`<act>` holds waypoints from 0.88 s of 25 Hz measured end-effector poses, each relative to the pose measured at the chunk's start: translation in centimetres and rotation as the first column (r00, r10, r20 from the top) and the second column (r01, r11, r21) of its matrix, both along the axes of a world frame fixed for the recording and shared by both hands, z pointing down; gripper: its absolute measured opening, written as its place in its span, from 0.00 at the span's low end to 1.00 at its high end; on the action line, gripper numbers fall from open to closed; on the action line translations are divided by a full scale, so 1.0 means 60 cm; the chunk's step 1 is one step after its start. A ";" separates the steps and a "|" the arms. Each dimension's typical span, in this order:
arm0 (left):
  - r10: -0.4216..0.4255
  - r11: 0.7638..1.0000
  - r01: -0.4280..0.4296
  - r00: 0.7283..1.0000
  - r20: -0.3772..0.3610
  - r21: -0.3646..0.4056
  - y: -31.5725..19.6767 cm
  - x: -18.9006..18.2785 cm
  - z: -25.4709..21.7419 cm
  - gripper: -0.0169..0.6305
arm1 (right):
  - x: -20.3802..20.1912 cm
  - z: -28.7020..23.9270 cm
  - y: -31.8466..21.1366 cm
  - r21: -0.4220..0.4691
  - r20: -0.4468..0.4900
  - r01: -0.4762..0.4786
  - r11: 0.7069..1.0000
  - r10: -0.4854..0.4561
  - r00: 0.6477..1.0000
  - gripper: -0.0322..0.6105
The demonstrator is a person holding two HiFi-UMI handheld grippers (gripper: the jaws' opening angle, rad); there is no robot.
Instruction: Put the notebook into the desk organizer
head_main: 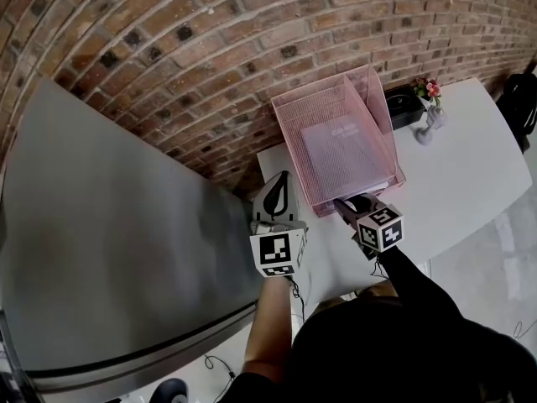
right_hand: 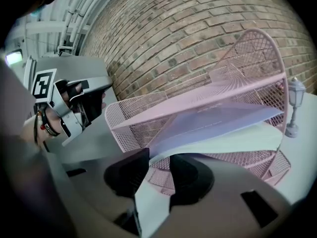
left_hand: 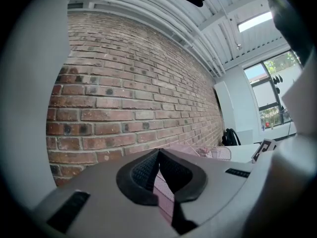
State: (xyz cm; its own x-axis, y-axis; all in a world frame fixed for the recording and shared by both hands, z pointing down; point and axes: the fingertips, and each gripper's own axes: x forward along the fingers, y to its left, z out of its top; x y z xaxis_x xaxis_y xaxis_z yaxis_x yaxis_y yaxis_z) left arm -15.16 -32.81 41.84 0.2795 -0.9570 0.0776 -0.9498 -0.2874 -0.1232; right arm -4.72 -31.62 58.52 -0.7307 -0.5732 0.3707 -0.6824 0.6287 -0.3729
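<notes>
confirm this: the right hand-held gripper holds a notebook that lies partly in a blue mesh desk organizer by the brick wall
Not quite: the desk organizer is pink, not blue, as the right gripper view shows. The rest stands: the right hand-held gripper holds the notebook, which lies partly in the mesh organizer by the brick wall.

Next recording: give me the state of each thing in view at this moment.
desk organizer: standing upright on the table.
notebook: lying in the desk organizer, near corner at the right hand-held gripper's tips.
right hand-held gripper: jaws partly apart; grip on notebook cannot be told.
left hand-held gripper: jaw tips together, beside the desk organizer.
white ornament: upright.
</notes>
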 end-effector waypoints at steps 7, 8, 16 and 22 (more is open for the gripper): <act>0.005 1.000 -0.005 1.000 0.009 0.011 -0.013 -0.001 -0.008 0.05 | -0.011 -0.009 -0.023 0.038 -0.010 -0.004 0.999 0.004 1.000 0.27; 0.005 1.000 -0.005 1.000 0.009 0.012 -0.015 -0.001 -0.010 0.05 | -0.013 -0.012 -0.025 0.049 -0.016 0.001 0.999 0.000 1.000 0.27; 0.014 1.000 -0.015 1.000 0.019 0.013 -0.022 0.009 -0.015 0.05 | -0.016 -0.018 -0.030 0.046 -0.015 0.026 0.999 -0.025 1.000 0.29; 0.031 0.999 -0.032 0.999 0.022 0.018 -0.014 0.022 -0.020 0.05 | -0.003 -0.005 -0.023 0.009 -0.056 0.010 1.000 -0.010 0.998 0.31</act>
State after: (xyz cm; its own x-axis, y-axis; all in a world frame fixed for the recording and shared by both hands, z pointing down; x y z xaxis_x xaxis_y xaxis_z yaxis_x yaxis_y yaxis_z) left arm -13.84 -33.63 40.65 0.3080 -0.9491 0.0662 -0.9374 -0.3146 -0.1492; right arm -4.89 -33.02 58.23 -0.7147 -0.5694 0.4062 -0.6957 0.6387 -0.3287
